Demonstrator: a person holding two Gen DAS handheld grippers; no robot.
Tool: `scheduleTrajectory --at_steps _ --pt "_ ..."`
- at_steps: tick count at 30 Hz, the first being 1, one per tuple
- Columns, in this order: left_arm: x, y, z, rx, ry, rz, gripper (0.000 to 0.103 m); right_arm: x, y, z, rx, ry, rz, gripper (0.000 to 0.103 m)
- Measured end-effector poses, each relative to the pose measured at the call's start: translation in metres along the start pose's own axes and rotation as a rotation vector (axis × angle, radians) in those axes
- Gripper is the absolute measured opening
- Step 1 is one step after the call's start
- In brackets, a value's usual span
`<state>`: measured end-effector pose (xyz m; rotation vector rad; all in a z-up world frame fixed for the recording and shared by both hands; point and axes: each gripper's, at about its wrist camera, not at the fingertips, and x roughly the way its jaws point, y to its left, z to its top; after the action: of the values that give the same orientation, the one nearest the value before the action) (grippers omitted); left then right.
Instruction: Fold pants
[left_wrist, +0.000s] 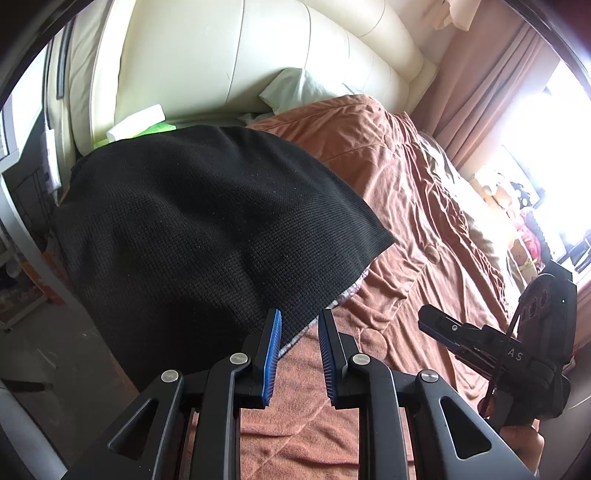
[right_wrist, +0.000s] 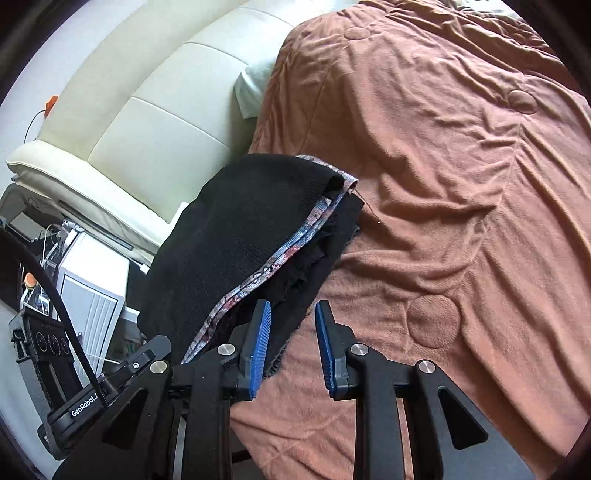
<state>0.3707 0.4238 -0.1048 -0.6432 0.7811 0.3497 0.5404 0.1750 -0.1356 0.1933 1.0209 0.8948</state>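
The black knit pants (left_wrist: 203, 221) lie folded in a pile at the left edge of the bed, partly hanging over the side. A grey-and-red patterned waistband (right_wrist: 295, 240) runs along their near edge. My left gripper (left_wrist: 301, 314) hovers just short of that edge, jaws narrowly apart with nothing pressed between the blue pads. My right gripper (right_wrist: 292, 304) stands beside the pants (right_wrist: 251, 221) over the blanket, also narrowly open and holding nothing. The right gripper (left_wrist: 428, 317) shows again at the lower right of the left wrist view.
A rumpled brown blanket (right_wrist: 443, 184) covers the bed. A cream padded headboard (left_wrist: 221, 55) and a pale pillow (left_wrist: 295, 88) lie beyond the pants. Pink curtains (left_wrist: 480, 92) hang by a bright window. A white appliance (right_wrist: 92, 295) stands on the floor beside the bed.
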Motion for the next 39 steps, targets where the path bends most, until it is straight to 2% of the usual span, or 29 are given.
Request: scheduleTrajectory --at_steps 2,12,13,14,15,17,19,22,25,27,30,32,36,38,39 --pt "-0.010 -0.006 -0.005 0.003 -0.007 -0.003 0.023 -0.018 0.002 -0.005 -0.014 -0.013 -0.009 0.025" --pt "-0.062 -0.042 -0.040 0.067 -0.018 -0.026 0.025 -0.115 -0.004 -0.048 -0.030 -0.084 -0.025 0.026" --pt "-0.067 -0.045 -0.044 0.073 -0.023 -0.025 0.027 -0.124 -0.004 -0.053 -0.035 -0.095 -0.034 0.033" --pt "-0.073 -0.047 -0.048 0.077 -0.030 -0.025 0.033 -0.134 -0.004 -0.059 -0.041 -0.109 -0.044 0.044" --pt "-0.077 -0.048 -0.051 0.081 -0.037 -0.025 0.039 -0.143 -0.004 -0.064 -0.046 -0.124 -0.052 0.048" --pt "-0.087 -0.053 -0.059 0.089 -0.046 -0.024 0.043 -0.161 -0.005 -0.076 -0.052 -0.147 -0.058 0.057" --pt "-0.094 -0.057 -0.068 0.101 -0.044 -0.026 0.046 -0.179 -0.006 -0.090 -0.046 -0.161 -0.068 0.063" --pt "-0.104 -0.065 -0.082 0.120 -0.045 -0.038 0.057 -0.206 -0.005 -0.111 -0.042 -0.195 -0.080 0.070" --pt "-0.117 -0.075 -0.097 0.155 -0.055 -0.039 0.073 -0.233 -0.006 -0.135 -0.041 -0.240 -0.097 0.078" --pt "-0.129 -0.081 -0.107 0.177 -0.076 -0.047 0.088 -0.249 -0.005 -0.151 -0.040 -0.262 -0.125 0.080" --pt "-0.145 -0.093 -0.122 0.215 -0.108 -0.041 0.099 -0.273 -0.003 -0.175 -0.043 -0.292 -0.161 0.088" --pt "-0.153 -0.101 -0.132 0.242 -0.112 -0.042 0.101 -0.290 -0.001 -0.192 -0.053 -0.317 -0.178 0.093" --pt "-0.164 -0.114 -0.151 0.270 -0.112 -0.052 0.102 -0.320 0.002 -0.220 -0.045 -0.345 -0.177 0.095" --pt "-0.169 -0.119 -0.160 0.281 -0.110 -0.053 0.102 -0.336 0.003 -0.234 -0.041 -0.370 -0.185 0.103" --pt "-0.172 -0.121 -0.165 0.286 -0.114 -0.052 0.102 -0.344 0.004 -0.241 -0.044 -0.386 -0.194 0.103"
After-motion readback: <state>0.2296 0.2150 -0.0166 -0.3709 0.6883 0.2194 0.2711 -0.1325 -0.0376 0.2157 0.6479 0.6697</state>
